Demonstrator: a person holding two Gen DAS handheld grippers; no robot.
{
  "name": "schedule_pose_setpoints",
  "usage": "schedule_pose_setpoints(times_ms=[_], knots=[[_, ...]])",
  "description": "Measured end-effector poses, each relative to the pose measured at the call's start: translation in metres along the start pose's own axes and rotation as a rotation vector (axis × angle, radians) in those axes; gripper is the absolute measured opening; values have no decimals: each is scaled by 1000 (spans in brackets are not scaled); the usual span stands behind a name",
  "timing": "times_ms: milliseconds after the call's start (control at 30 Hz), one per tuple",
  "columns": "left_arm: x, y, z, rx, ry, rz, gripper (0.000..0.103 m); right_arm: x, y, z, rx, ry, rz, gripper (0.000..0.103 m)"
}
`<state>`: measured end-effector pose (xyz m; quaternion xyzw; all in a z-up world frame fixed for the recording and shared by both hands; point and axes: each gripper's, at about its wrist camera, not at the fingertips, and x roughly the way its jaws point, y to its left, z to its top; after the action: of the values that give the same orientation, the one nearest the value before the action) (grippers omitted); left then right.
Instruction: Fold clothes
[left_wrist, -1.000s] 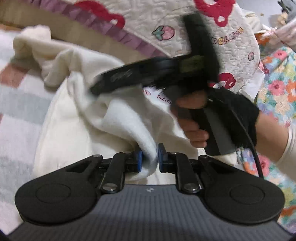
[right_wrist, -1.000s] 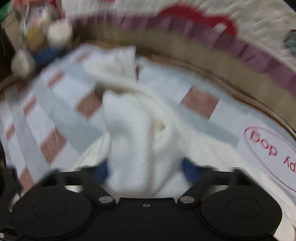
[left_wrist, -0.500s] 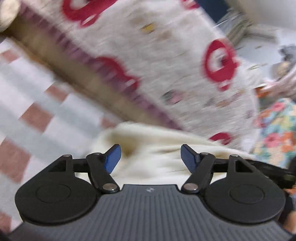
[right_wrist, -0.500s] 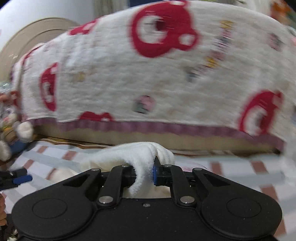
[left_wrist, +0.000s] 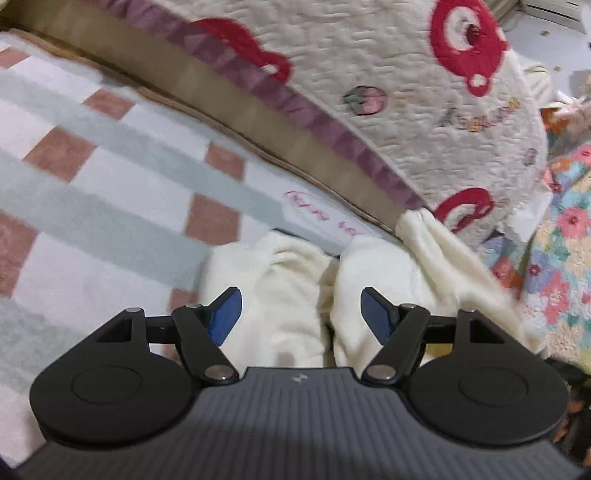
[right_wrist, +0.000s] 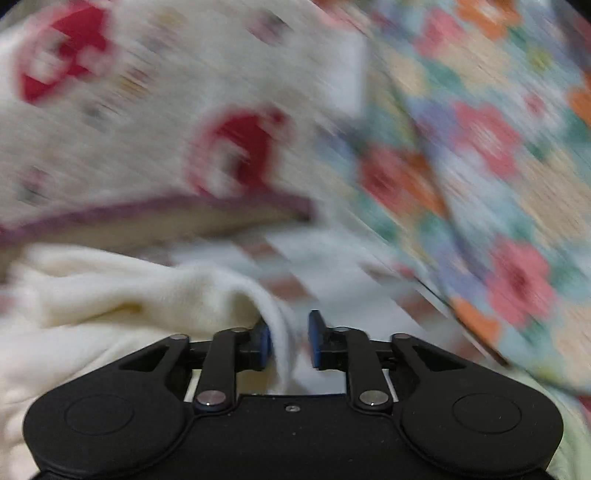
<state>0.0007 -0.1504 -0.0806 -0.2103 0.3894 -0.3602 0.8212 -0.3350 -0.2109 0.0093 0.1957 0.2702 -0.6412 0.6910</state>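
A cream fleece garment (left_wrist: 280, 280) lies bunched on the checked blanket (left_wrist: 110, 184), with one strip stretching up to the right. My left gripper (left_wrist: 300, 295) hovers just above it, open wide, its blue pads (left_wrist: 225, 314) touching nothing. In the blurred right wrist view the same garment (right_wrist: 122, 295) spreads to the left. My right gripper (right_wrist: 287, 325) has its jaws opening: a fold of the fleece rests against the left pad (right_wrist: 263, 339), and a gap shows before the right pad.
A quilted cover with red bear shapes (left_wrist: 406, 74) and a purple hem rises behind the garment. Floral fabric (left_wrist: 569, 266) fills the right side, also large in the right wrist view as floral fabric (right_wrist: 480, 147).
My left gripper has let go of the fleece and opened wide. My right gripper swung to the right carrying a fold, and its jaws have now parted from it.
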Motion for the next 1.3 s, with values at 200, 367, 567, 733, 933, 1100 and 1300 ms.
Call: schedule_pose_setpoints(times_ms=[200,367,567,733,933,1100,1300], knots=[[13,-24,-13,84,62,-44,75,20,-18,-15,114,208,7,44],[37,-38,-29,134,173,-93,75,-18,26,-17,33,185,251,52],[53,-51,-41,178,232,-90,75,-50,107,-36,-106,240,655,72],[52,-51,-40,148,234,-98,75,-39,171,-60,-225,292,682,74],[48,-53,-38,147,226,-88,75,-14,210,-71,-422,149,512,6],[32,-66,-27,145,168,-128,76,-101,137,2,-229,-104,534,6],[28,-79,-24,171,163,-128,79,-141,26,-9,-278,-82,75,6]])
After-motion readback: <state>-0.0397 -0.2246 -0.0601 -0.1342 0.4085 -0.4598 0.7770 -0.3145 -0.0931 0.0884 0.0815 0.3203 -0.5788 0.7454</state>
